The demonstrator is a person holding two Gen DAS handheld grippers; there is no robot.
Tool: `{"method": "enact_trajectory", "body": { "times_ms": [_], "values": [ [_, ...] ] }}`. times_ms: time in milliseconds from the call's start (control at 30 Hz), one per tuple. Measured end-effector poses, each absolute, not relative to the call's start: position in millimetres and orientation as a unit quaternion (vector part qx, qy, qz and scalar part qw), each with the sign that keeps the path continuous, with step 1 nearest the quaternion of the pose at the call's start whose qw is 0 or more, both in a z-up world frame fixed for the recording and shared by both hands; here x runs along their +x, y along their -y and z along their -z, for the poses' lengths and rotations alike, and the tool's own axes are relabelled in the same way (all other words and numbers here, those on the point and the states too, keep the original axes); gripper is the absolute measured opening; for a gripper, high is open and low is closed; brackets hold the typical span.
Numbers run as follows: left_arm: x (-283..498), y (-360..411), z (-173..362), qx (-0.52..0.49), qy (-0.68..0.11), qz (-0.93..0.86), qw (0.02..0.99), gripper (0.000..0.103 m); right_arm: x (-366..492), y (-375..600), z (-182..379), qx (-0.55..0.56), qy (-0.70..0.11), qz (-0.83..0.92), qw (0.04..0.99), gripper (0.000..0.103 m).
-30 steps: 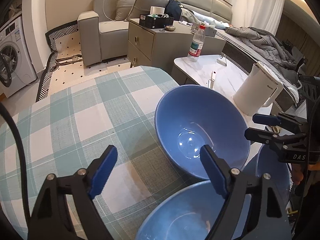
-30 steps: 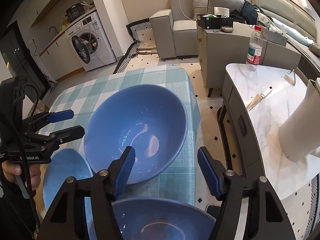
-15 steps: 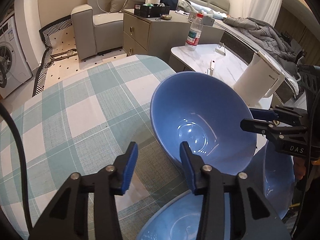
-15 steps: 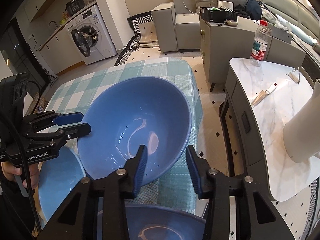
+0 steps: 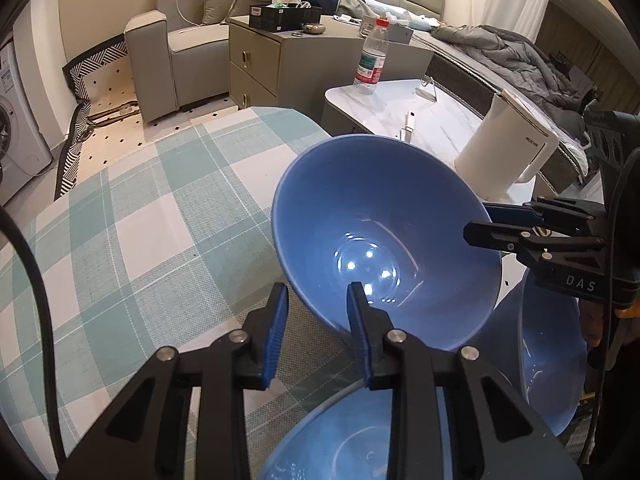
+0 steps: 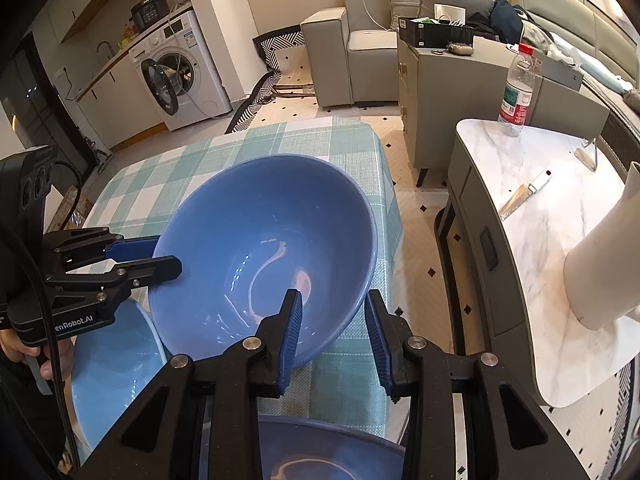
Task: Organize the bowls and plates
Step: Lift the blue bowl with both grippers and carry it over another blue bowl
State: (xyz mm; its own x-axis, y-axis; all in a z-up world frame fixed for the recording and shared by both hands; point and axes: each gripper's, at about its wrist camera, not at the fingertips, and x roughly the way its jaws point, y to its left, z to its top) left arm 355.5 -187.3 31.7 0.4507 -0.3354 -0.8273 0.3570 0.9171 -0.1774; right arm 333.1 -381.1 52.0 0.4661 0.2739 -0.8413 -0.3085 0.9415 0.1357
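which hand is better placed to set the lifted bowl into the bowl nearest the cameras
Neither alone. The left tool and right tool each pinch the tilted bowl's rim on opposite sides, so both should lower it together into the near bowl.

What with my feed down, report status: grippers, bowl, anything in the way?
Left gripper jaws closing, blue bowl rim between them. Right gripper shut on opposite rim. Bowl tilted over tablecloth. Second bowl and third bowl close beneath.

Counting three blue bowls (image 5: 384, 216) (image 5: 548, 360) (image 5: 352, 440), two tools (image 5: 318, 316) (image 6: 334, 330), one water bottle (image 5: 372, 60), one white kettle (image 5: 504, 152), one knife (image 6: 524, 194), one washing machine (image 6: 184, 72).
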Motion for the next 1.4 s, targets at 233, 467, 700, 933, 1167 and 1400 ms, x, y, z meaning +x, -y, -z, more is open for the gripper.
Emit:
{"method": "enact_trajectory", "body": {
  "times_ms": [233, 467, 700, 933, 1167, 1400],
  "values": [
    [354, 192, -33, 0.020, -0.481, 0.206, 0.852, 0.028, 333, 381, -52, -0.018, -0.487, -0.170, 0.856, 0.034],
    [352, 194, -34, 0.025, -0.477, 0.202, 0.855, 0.028, 332, 383, -51, -0.019, -0.483, -0.172, 0.858, 0.034],
    [351, 192, -39, 0.024, -0.467, 0.203, 0.861, 0.028, 331, 386, -58, -0.021, -0.471, -0.175, 0.864, 0.034],
    [347, 186, -51, 0.013, -0.451, 0.200, 0.869, 0.028, 325, 381, -70, -0.028, -0.457, -0.180, 0.871, 0.034],
    [339, 183, -64, 0.016, -0.437, 0.198, 0.877, 0.029, 316, 376, -81, -0.029, -0.443, -0.180, 0.878, 0.034],
    [328, 179, -77, 0.015, -0.422, 0.198, 0.885, 0.029, 301, 373, -98, -0.034, -0.426, -0.182, 0.885, 0.034]
  ]
}}
